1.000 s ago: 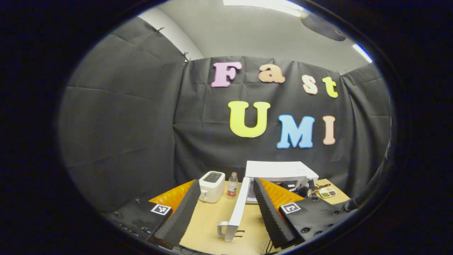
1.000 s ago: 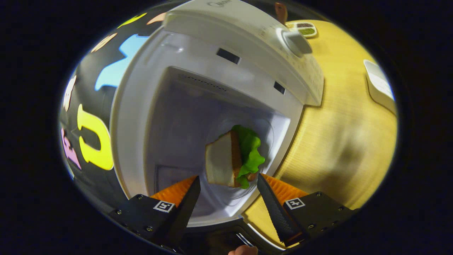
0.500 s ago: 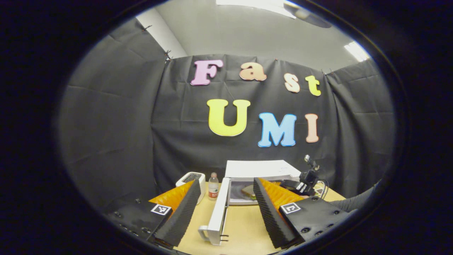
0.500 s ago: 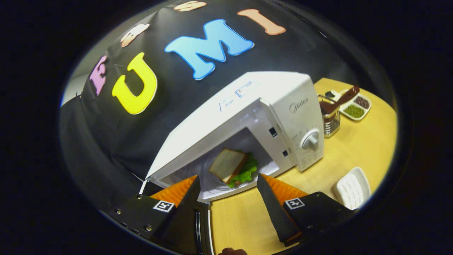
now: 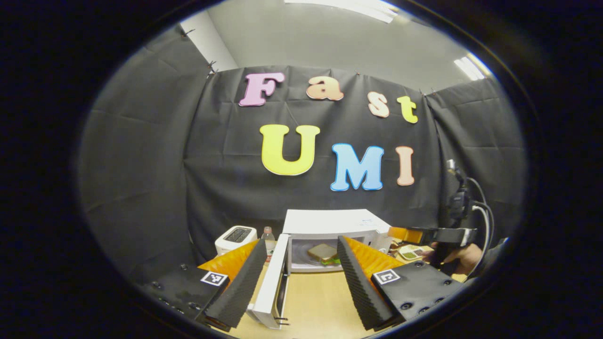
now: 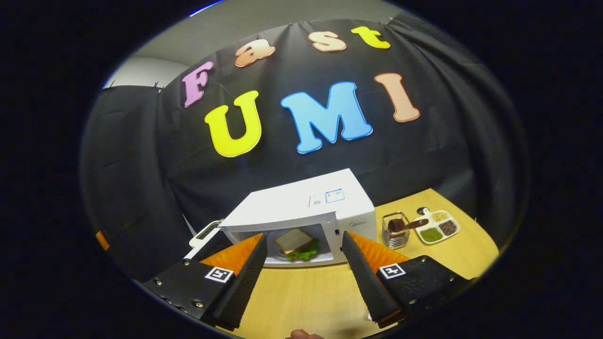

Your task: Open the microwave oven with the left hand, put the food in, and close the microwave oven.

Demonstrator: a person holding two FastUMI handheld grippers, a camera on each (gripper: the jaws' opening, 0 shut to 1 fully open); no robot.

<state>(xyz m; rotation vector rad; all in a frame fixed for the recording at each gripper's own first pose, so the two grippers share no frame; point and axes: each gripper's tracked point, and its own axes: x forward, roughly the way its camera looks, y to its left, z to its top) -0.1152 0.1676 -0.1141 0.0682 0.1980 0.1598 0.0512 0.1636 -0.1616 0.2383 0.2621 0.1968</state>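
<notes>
Sandwich (image 6: 296, 242), one, soft and light, lying inside microwave (image 6: 301, 214); no more handling needed. Door (image 5: 272, 282), one, swung wide at microwave's left, rigid and hinged; likely best pushed on its outer face near the free edge. Left gripper (image 5: 297, 278) spread, empty, in front of microwave beside door. Right gripper (image 6: 304, 270) spread, empty, well back from microwave. One toaster (image 5: 235, 238), one bottle (image 5: 268, 235) left of microwave.

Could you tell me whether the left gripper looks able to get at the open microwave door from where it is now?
Probably yes. The left gripper is open, with the microwave door standing between its fingers, swung outward, edge-on. Nothing lies between them on the wooden table.
</notes>
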